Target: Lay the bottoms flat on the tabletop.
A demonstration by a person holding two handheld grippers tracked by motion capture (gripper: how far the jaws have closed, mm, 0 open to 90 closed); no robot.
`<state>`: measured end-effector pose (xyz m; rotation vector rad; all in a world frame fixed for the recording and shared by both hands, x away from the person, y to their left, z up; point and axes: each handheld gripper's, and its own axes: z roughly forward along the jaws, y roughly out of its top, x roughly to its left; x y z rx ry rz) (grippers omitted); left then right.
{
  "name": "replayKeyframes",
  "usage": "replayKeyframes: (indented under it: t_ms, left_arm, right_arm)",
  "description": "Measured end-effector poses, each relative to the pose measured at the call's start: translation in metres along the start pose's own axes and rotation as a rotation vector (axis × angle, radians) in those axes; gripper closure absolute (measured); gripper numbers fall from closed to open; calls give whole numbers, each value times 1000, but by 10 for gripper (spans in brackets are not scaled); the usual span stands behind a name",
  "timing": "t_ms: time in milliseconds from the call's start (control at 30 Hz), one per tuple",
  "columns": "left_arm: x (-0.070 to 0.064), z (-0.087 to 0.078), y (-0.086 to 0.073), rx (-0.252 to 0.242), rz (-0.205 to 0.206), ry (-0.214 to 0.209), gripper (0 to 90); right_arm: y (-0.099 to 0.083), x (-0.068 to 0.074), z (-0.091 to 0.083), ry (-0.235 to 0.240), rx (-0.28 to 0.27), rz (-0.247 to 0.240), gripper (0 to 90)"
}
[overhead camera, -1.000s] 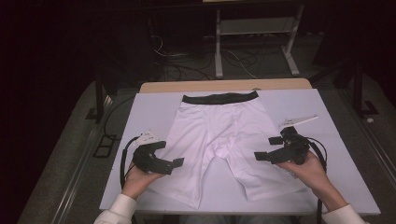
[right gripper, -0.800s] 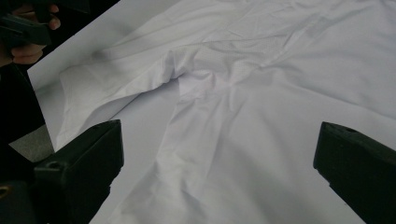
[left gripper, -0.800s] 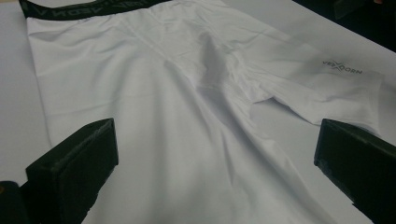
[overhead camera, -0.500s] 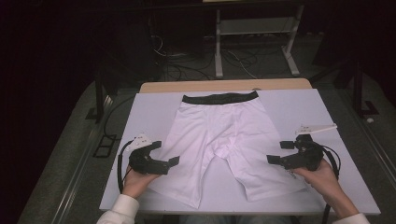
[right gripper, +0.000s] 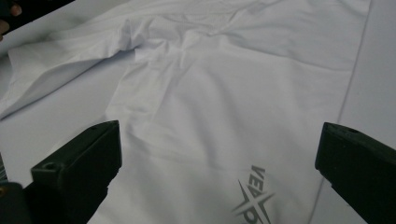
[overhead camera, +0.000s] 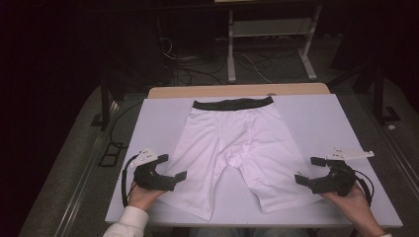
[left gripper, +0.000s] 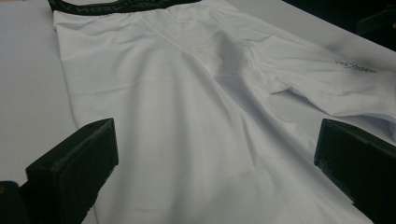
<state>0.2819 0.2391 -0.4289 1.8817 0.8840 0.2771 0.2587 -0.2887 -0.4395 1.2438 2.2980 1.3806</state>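
White shorts (overhead camera: pixel 232 148) with a black waistband (overhead camera: pixel 232 103) lie flat on the white table (overhead camera: pixel 158 118), waistband at the far side and both legs pointing toward me. My left gripper (overhead camera: pixel 172 167) is open at the outer edge of the left leg, which spreads out beyond its jaws as white shorts (left gripper: pixel 187 93). My right gripper (overhead camera: pixel 307 170) is open just right of the right leg's hem. Its jaws frame the white shorts (right gripper: pixel 224 93) and a grey printed logo (right gripper: pixel 254 196). Nothing sits between either pair of jaws.
Bare table surface lies on both sides of the shorts. A strip of wooden tabletop (overhead camera: pixel 237 90) shows at the far edge. Beyond it are floor cables (overhead camera: pixel 197 74) and a metal stand (overhead camera: pixel 269 34). Dark frame posts flank the table.
My right gripper has moved right and back toward the near edge, off the right leg. My left gripper has barely shifted. The shorts lie as before.
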Motion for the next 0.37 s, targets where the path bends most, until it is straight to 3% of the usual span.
replayKeyframes:
  t_ms: [367]
  left_arm:
    - [0, -4, -1, -16, 15, 10, 0]
  right_arm:
    - [-12, -10, -15, -21, -21, 3, 0]
